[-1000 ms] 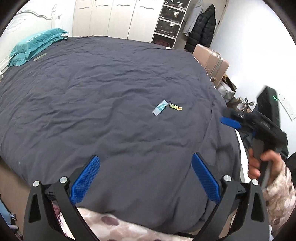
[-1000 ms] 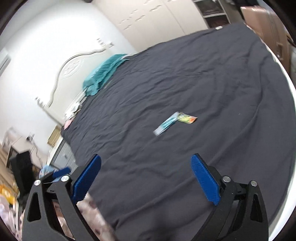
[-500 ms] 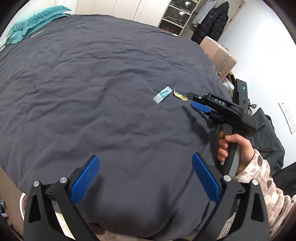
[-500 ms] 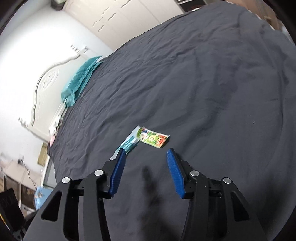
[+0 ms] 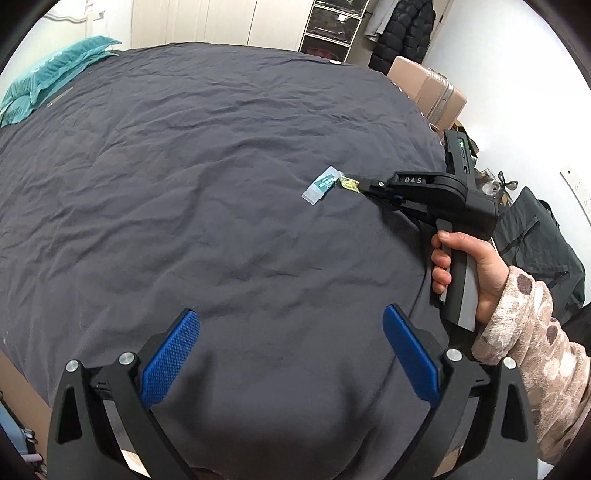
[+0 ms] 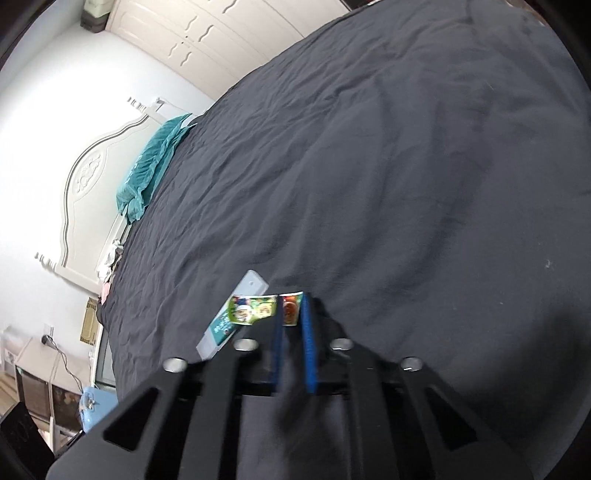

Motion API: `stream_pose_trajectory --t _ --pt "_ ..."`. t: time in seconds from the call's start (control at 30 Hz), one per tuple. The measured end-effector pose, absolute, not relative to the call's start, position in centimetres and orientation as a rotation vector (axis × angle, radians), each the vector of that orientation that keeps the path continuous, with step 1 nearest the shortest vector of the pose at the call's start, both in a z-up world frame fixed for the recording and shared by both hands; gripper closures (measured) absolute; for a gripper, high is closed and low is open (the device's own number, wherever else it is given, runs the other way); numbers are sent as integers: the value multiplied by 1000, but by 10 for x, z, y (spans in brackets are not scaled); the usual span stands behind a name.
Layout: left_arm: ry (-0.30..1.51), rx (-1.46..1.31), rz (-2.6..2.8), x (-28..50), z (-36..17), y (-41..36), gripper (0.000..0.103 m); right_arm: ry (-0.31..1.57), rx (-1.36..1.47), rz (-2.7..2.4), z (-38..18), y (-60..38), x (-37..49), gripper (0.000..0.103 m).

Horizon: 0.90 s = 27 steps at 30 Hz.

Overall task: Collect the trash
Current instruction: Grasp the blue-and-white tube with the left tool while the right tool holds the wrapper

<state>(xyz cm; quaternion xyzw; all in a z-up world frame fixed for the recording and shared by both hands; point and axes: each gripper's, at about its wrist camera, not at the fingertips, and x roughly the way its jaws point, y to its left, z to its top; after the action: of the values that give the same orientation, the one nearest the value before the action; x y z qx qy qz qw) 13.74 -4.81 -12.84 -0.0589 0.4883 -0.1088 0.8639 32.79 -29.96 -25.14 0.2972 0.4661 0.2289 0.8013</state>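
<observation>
The pick-up step is shown: the colourful wrapper (image 6: 258, 308), lying on the dark duvet (image 6: 369, 166) against a teal packet (image 6: 221, 328), is pinched by the right gripper (image 6: 293, 317), the left gripper (image 5: 291, 354) held agape; a clean lift is required next.

Glossy wrapper (image 6: 258, 308), matt cloth duvet (image 6: 369, 166)

A wide bed (image 5: 207, 192) under a dark grey cover fills the room. Teal pillows (image 5: 55, 74) lie by a white carved headboard (image 6: 88, 184). Cream wardrobe doors (image 6: 207, 33), a drawer unit (image 5: 332, 26), a hanging black coat (image 5: 402, 33) and a beige suitcase (image 5: 432, 92) line the white walls.
</observation>
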Motion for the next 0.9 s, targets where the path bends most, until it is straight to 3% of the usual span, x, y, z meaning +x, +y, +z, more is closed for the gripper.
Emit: stream_pose_trajectory --t 0.43,0.6,0.9 --pt "1042 80 -328 174 -127 -90 5 862 710 488 -204 -372 272 103" --pt "1079 266 -406 217 -137 -125 5 813 628 502 -174 -396 240 103" --pt "1090 327 -434 290 -169 -150 10 818 662 481 -165 -420 208 103"
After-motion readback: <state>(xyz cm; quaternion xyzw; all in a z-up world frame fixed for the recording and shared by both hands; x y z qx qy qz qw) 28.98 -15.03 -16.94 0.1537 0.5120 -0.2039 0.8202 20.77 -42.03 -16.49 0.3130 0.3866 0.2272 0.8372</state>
